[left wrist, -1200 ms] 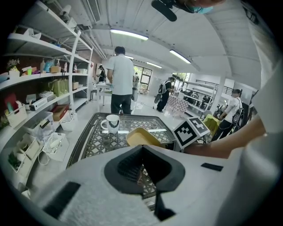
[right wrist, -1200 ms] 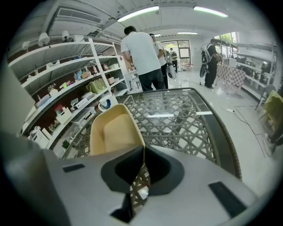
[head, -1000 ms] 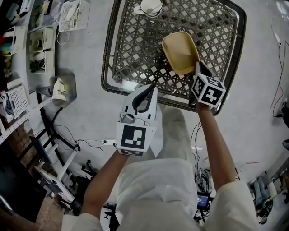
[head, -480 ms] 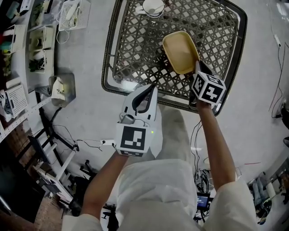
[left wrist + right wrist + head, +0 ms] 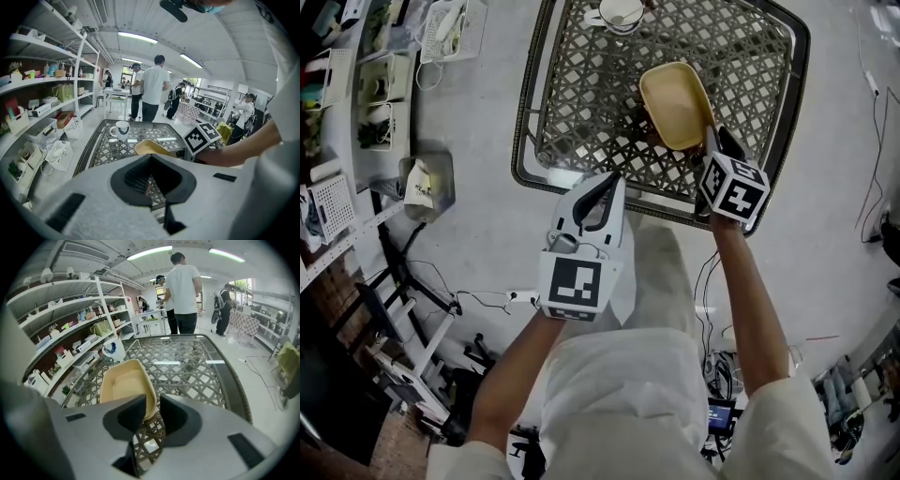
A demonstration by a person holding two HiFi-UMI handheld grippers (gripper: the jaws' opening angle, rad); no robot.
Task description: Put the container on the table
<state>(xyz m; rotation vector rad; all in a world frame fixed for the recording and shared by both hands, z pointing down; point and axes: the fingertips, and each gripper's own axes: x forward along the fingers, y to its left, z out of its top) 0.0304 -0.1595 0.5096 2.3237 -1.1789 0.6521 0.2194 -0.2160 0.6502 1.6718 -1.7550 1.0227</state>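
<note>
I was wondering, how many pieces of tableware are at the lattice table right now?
2. A white mug stands at the table's far edge; a tan container is gripped by its near rim in the right gripper, over the table's right side. None seems hidden.

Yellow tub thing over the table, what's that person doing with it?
A person is working with a gripper in each hand. The right gripper is clamped on the rim of the yellow container and holds it over the lattice table. I cannot tell whether it touches the top yet. The left gripper is shut with nothing in it, held near the table's close edge. A white mug stands at the far end.
</note>
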